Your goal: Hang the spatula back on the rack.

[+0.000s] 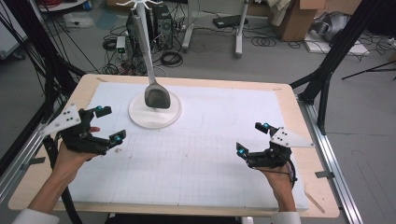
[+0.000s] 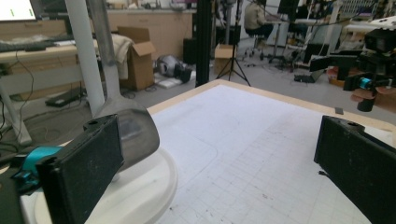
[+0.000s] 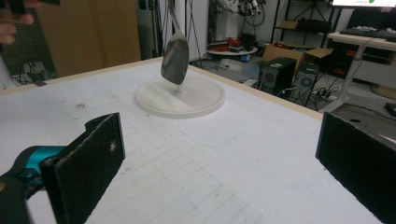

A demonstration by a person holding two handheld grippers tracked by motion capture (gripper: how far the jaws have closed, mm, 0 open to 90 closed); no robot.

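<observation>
A person's two forearms reach in from the near edge of a table, each hand holding a black two-jaw gripper with teal accents and a grey three-cornered plate on top. The left gripper point(image 1: 106, 123) hovers low over the table's left side, angled toward the middle, its jaws spread as wide as they go and holding nothing. The left hand point(image 1: 70, 156) wraps the handle from below, wrist slightly bent. The right gripper point(image 1: 252, 138) sits near the right edge, also pointing inward, jaws wide apart and empty; the right hand point(image 1: 278, 179) grips it from behind.

The jaw pads are flat, rectangular and faced with rough black foam.

Just beside the left gripper, toward the far centre of the table, stands a round white base point(image 1: 140, 119), a smooth shallow disc with a raised rim. A white pole rises from it, and a dull grey metal spatula point(image 1: 157, 95) hangs with its broad, slightly curved blade just above the disc.

The table point(image 1: 299, 154) has a pale wooden border and is covered by a white mat printed with a fine grid.
</observation>
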